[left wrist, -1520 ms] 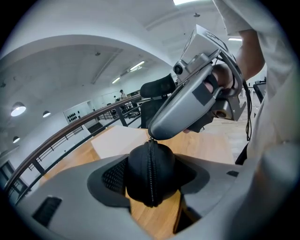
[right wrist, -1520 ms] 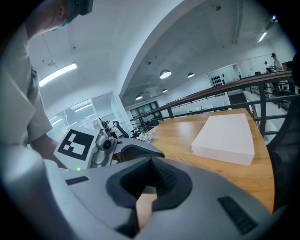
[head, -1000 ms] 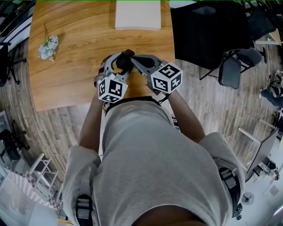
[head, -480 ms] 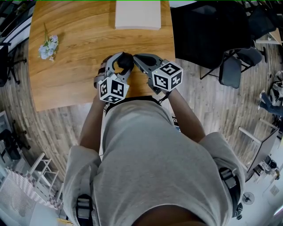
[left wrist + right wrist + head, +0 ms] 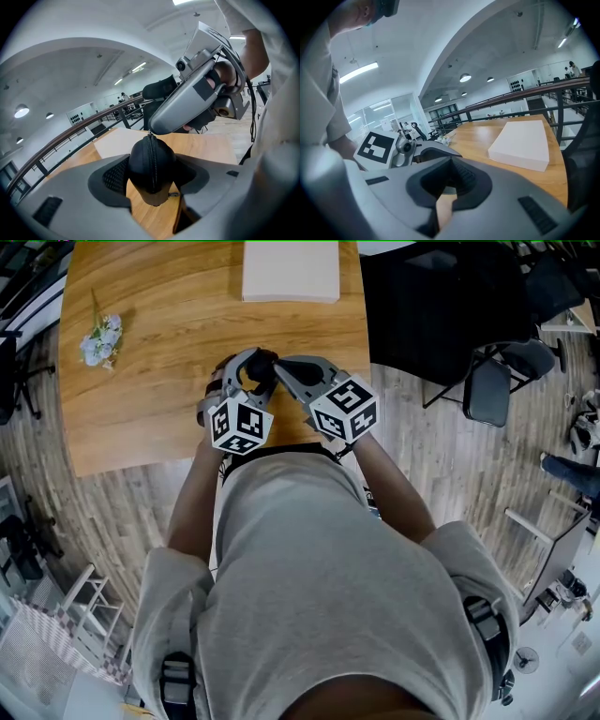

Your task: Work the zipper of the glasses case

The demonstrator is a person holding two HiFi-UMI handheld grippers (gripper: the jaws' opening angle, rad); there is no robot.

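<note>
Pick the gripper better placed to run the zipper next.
Right. The left gripper is clamped on the glasses case, while the right gripper, jaws shut, has its tip at the zipper's top end. Whether it grips the pull isn't visible.

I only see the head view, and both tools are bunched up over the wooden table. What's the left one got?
Observer: The left tool is clamped on a black rounded zippered glasses case.
Operator: Is the zip open?
Observer: The zipper running up its middle looks closed along the part that shows.
Operator: And the right one?
Observer: The right tool is shut, its tip at the zipper's top end. Whether it grips anything there, I can't tell.
</note>
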